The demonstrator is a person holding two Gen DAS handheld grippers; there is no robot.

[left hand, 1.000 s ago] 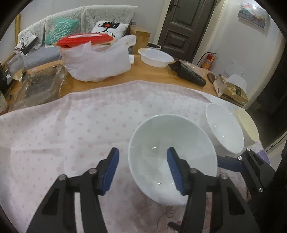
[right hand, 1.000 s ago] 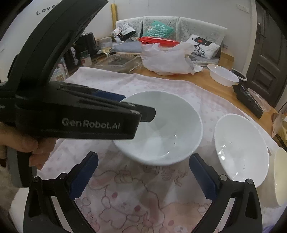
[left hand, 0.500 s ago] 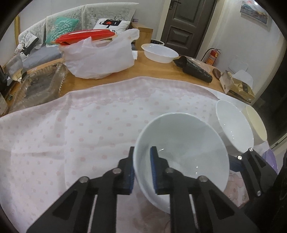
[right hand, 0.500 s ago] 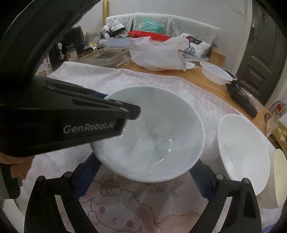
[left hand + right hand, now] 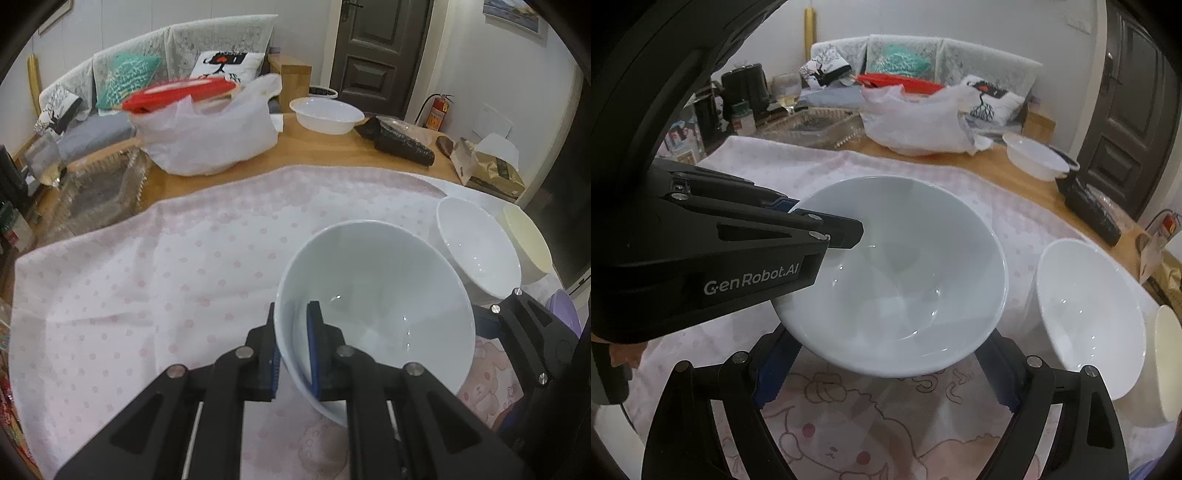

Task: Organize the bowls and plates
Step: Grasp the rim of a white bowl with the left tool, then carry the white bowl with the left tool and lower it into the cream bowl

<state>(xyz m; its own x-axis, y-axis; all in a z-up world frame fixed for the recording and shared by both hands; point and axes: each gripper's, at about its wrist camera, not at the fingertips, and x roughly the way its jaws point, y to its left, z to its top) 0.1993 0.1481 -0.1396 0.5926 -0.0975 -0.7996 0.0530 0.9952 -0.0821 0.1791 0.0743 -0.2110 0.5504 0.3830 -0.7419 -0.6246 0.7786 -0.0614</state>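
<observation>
A pale white bowl [image 5: 376,295] [image 5: 897,266] is tilted above the pink dotted cloth [image 5: 147,277]. My left gripper [image 5: 291,314] is shut on its near-left rim, one pad inside and one outside; the right wrist view shows it [image 5: 846,232] reaching in from the left. My right gripper [image 5: 882,369] spans the bowl from below, its blue pads against the lower wall on both sides; one of its fingers [image 5: 524,321] shows by the bowl's right edge. A second white bowl [image 5: 476,243] [image 5: 1089,314] and a cream bowl [image 5: 528,243] [image 5: 1167,365] stand to the right.
Behind the cloth, the wooden table carries a white plastic bag [image 5: 210,136], a glass tray [image 5: 92,192], another white bowl [image 5: 327,114], a black bundle [image 5: 399,140] and a brown packet [image 5: 491,170]. A kettle [image 5: 746,88] and a wine glass [image 5: 786,92] stand far left.
My left jaws closed onto the bowl's rim, and the bowl then rose and tilted. My right jaws narrowed in around the bowl's underside.
</observation>
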